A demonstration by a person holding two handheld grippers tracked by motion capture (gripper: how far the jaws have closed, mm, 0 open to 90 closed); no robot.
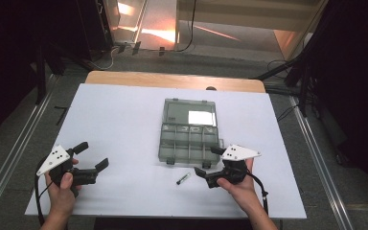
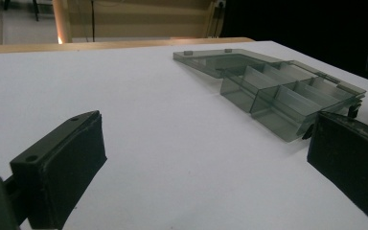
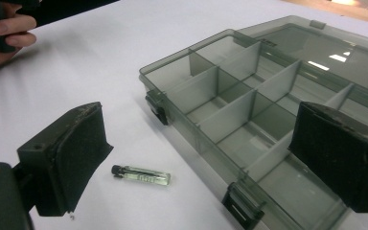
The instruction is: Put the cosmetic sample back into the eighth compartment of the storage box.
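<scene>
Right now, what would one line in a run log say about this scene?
left gripper: open, holding nothing | right gripper: open, near small vial | vial: lying on white table | organizer box: lid open, compartments look empty

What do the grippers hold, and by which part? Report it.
Nothing. Left gripper and right gripper are both open and empty; the vial lies on the table beside the box.

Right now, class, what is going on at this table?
A person sits at a white table with a hand-held gripper in each hand. An open, smoky-clear compartment box lies in the middle, its compartments looking empty. A small vial lies on the table just in front of the box. The right hand-held gripper is open, close by the vial and the box. The left hand-held gripper is open too, off to the side, holding nothing.
</scene>
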